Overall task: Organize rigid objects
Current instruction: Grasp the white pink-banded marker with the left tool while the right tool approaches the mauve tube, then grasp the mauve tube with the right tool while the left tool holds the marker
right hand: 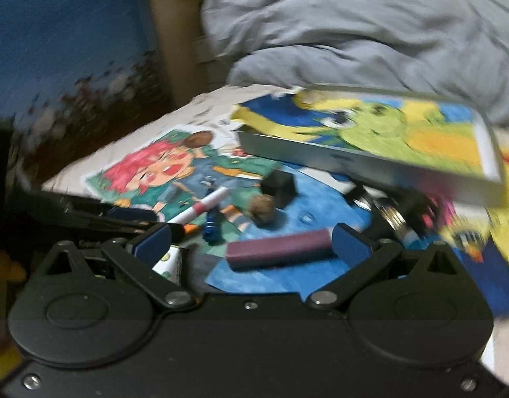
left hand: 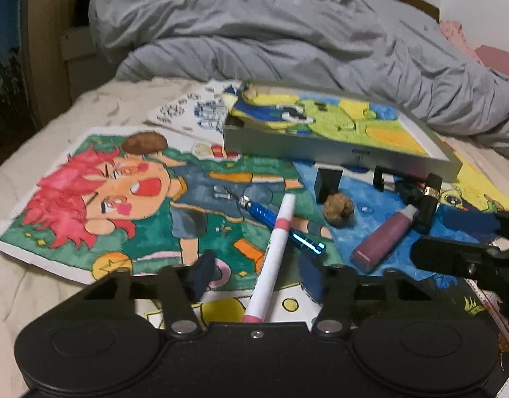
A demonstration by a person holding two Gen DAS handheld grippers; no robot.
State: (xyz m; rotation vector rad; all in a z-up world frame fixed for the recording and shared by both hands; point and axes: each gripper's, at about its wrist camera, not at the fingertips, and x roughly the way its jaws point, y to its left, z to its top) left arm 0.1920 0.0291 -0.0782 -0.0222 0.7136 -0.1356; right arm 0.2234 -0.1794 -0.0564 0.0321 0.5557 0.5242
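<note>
Marker lies lower centre in my left view, between the left gripper pads, half-closed, not yet pressing. Tube sits centre of my right view inside the wide-open right gripper. Risk: marker rolls against the screwdriver as I squeeze. Both grippers tilt downward, side by side.

Marker lies across screwdriver (on drawings).
</note>
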